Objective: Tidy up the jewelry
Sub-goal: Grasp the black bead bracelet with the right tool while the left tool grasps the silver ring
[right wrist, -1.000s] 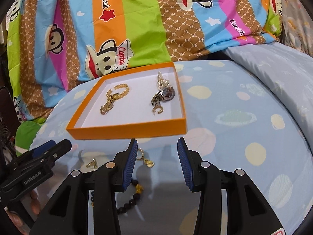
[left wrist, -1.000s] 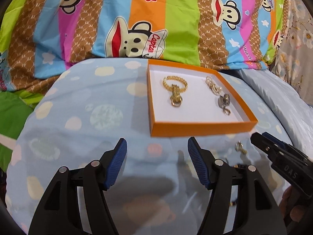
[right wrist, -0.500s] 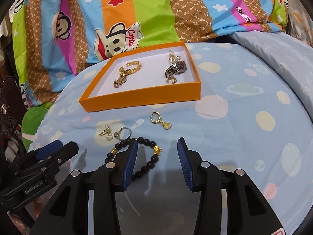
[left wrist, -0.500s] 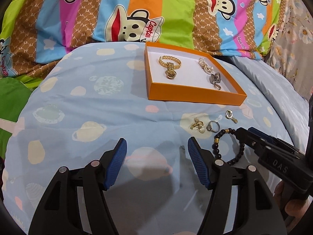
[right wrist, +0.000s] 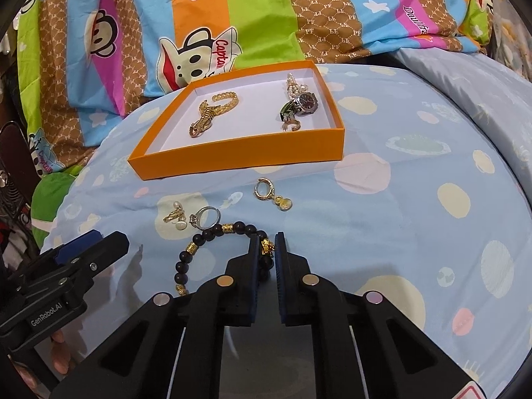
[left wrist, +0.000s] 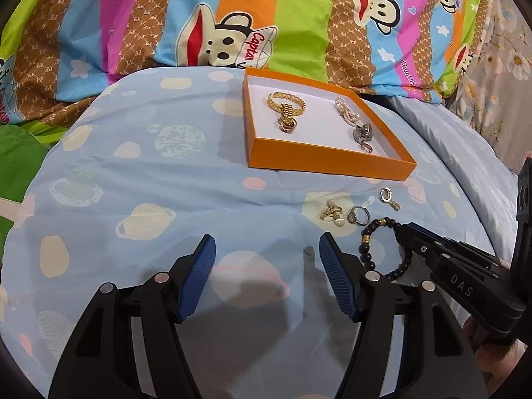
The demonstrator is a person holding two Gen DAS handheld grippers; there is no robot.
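An orange box (right wrist: 232,153) (left wrist: 329,163) on the blue sheet holds a gold bracelet (right wrist: 212,113), a pearl string (right wrist: 292,83) and a watch (right wrist: 304,103). In front of it lie a gold earring (right wrist: 271,194), a silver ring (right wrist: 206,217), a gold pearl ring (right wrist: 176,217) and a black bead bracelet (right wrist: 206,236) (left wrist: 369,249). My right gripper (right wrist: 266,247) is shut on the bead bracelet at its gold charm. My left gripper (left wrist: 267,276) is open and empty, left of the loose pieces.
A striped cartoon-monkey quilt (left wrist: 232,26) rises behind the box. The sheet curves down at the right (right wrist: 482,106). A green cushion (left wrist: 16,153) lies at the far left.
Both grippers have pulled back from the box. My right gripper came down over the bead bracelet and closed on it. The left gripper stays open.
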